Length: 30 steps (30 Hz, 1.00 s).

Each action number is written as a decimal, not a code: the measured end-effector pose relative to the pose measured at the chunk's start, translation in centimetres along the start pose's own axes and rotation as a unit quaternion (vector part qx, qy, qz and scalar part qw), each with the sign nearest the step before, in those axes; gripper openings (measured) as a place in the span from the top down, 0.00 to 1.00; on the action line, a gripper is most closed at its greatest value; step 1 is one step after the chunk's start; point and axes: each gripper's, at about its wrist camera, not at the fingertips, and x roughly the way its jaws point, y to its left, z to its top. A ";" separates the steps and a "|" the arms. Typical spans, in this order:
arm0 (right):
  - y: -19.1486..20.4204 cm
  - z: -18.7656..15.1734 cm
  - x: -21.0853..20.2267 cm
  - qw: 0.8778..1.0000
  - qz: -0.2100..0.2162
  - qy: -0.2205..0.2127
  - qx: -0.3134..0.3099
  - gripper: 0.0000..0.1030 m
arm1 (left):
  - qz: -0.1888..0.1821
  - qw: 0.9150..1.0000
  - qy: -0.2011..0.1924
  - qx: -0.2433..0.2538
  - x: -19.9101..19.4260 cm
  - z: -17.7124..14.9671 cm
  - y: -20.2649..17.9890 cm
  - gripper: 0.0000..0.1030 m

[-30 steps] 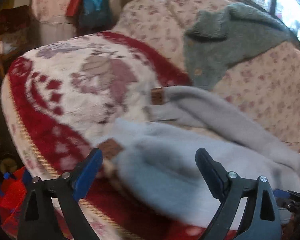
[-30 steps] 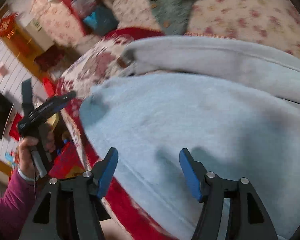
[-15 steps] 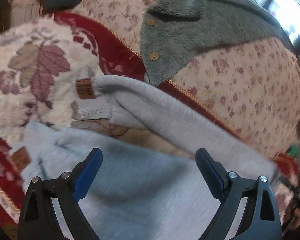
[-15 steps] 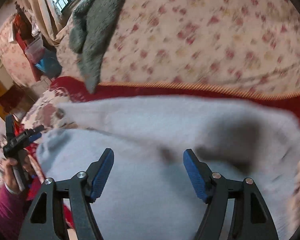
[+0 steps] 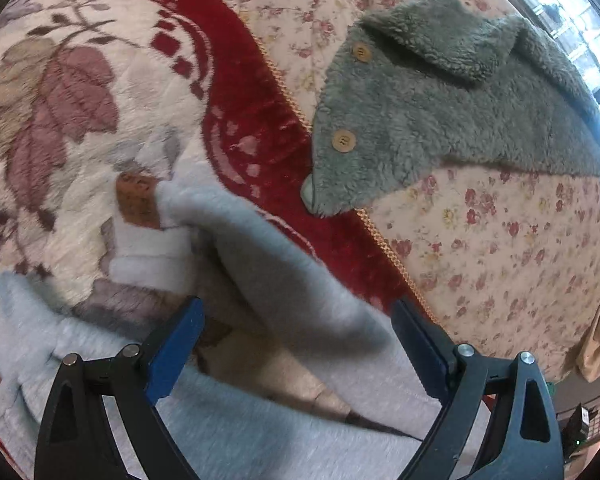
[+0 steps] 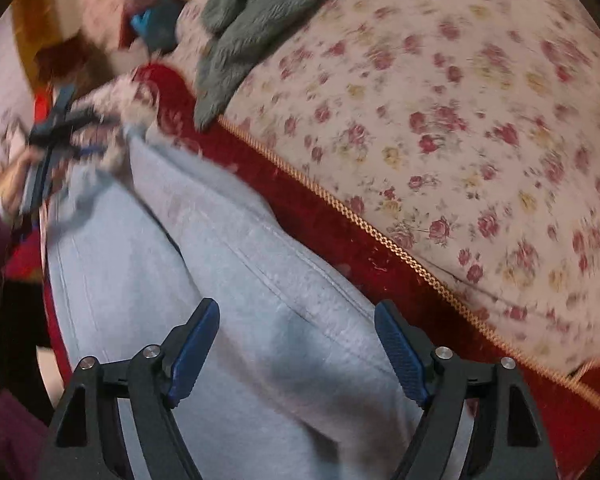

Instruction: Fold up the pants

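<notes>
- Left claw [image 5: 296, 348] has swung from the cuffs to the far leg, spread, gripping nothing.
- Right claw [image 6: 296, 354] is opening, empty, above the pants [image 6: 260, 320].
- Pants lie unfolded toward 11 o'clock; regrasp looks next.

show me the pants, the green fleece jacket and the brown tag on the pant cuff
pants [image 5: 300, 292]: left wrist view, middle of the far leg
green fleece jacket [image 5: 420, 128]: left wrist view, front panel right of the buttons
brown tag [image 5: 137, 199]: left wrist view, centre of the patch
</notes>
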 end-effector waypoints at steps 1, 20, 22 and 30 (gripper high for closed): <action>-0.2 0.0 0.3 1.000 0.002 0.006 -0.007 0.18 | 0.002 1.000 0.000 0.000 0.4 0.1 -0.2 0.09; -1.0 -0.5 7.5 0.994 0.046 0.092 -0.048 0.66 | 0.068 0.996 0.032 0.056 5.5 0.2 -2.5 0.62; 0.0 -0.6 6.8 0.994 0.014 0.088 -0.063 0.71 | 0.079 0.994 0.026 0.066 5.4 0.2 -2.7 0.82; 1.8 1.1 1.1 0.985 -0.128 0.037 -0.112 0.86 | 0.052 0.995 -0.013 0.090 1.3 0.9 -5.6 0.86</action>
